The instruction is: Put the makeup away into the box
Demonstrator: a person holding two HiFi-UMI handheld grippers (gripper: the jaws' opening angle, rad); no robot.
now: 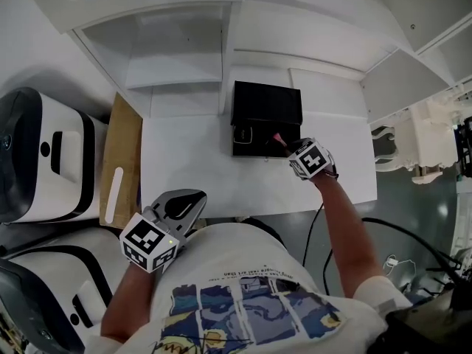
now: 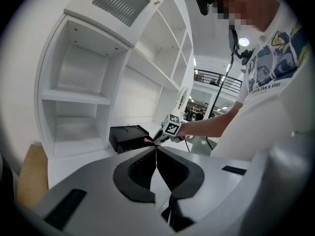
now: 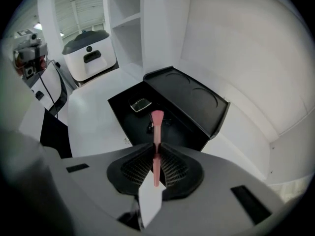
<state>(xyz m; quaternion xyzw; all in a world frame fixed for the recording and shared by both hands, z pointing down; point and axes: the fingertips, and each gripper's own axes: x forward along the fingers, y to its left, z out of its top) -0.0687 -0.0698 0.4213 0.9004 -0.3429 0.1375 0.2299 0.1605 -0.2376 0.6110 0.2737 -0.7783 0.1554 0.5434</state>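
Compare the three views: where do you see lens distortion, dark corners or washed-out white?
Head view: even light, faint shadows; white table and shelves merge, black box stands out. Left gripper view: fisheye bows the shelves, corners go black, mosaic patch at top. Right gripper view: same round black frame; pink makeup tool sharp, wall washed out.

I see a white tabletop (image 1: 192,169) set against a white open-shelf wall unit (image 1: 177,65) on the far side. A pale wooden board (image 1: 125,142) lies along its left edge, beside two rounded white-and-black machines (image 1: 51,153). At right, black cables (image 1: 402,226) trail over the grey floor (image 1: 413,198).
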